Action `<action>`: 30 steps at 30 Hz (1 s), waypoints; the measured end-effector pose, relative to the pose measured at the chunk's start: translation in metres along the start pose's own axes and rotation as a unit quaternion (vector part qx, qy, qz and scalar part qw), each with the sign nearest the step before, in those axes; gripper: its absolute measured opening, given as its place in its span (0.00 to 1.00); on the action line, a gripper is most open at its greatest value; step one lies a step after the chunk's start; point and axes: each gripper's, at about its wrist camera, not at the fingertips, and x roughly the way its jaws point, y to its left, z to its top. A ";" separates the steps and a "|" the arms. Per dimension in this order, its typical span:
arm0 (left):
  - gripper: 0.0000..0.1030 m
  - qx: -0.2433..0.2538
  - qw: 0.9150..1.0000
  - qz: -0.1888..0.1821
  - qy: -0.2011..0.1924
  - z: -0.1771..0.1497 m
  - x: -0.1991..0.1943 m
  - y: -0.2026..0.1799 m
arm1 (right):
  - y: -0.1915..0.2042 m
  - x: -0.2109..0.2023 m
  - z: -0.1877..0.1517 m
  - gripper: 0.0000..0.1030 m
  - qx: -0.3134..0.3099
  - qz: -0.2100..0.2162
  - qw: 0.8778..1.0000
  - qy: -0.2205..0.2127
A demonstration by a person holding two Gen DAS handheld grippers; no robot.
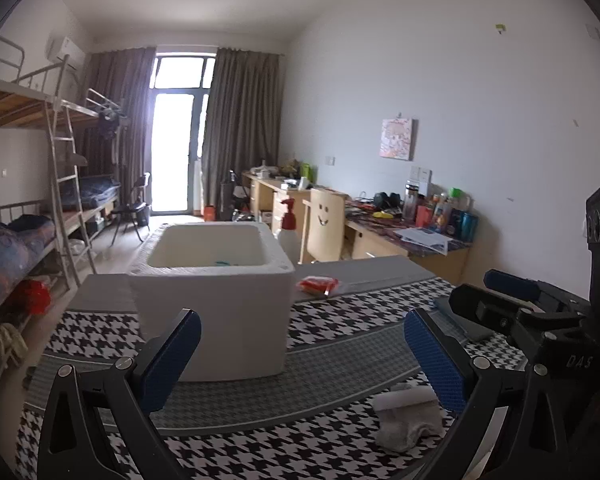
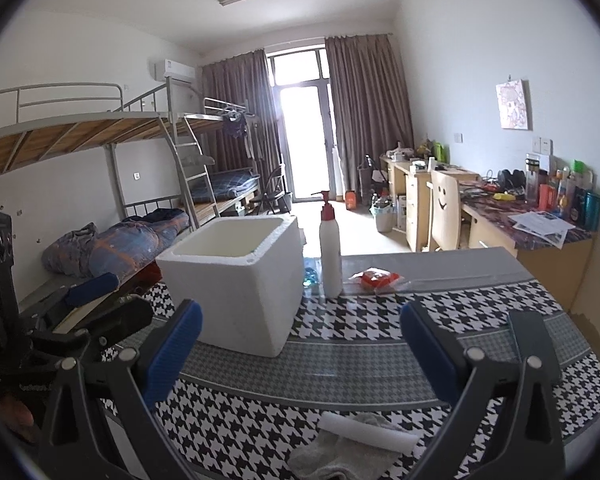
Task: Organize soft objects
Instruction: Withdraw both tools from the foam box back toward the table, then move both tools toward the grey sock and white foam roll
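We hold both grippers spread wide and empty, left gripper [image 1: 302, 354] and right gripper [image 2: 300, 350], over the houndstooth table [image 2: 500, 312]. The white cloth [image 2: 332, 454] lies at its near edge, a white roll [image 2: 366, 432] on it. The foam box [image 2: 236, 276] stands mid-table; only our right view shows the pump bottle [image 2: 330, 252] whole, beside the red packet [image 2: 376, 278] toward the far edge.
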 end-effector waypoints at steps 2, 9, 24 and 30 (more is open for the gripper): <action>0.99 0.002 1.000 -0.007 0.005 -0.004 0.002 -0.004 | -0.003 -0.003 -0.002 0.98 0.003 -0.003 1.000 0.000; 0.99 0.010 0.999 -0.029 0.017 -0.014 0.006 -0.014 | -0.010 -0.010 -0.014 0.98 0.012 -0.018 1.000 0.003; 0.99 0.013 0.998 -0.051 0.041 -0.035 0.020 -0.027 | -0.031 -0.018 -0.033 0.98 0.034 -0.041 0.998 0.015; 0.99 0.014 0.997 -0.051 0.049 -0.044 0.026 -0.031 | -0.038 -0.018 -0.044 0.98 0.033 -0.047 0.998 0.024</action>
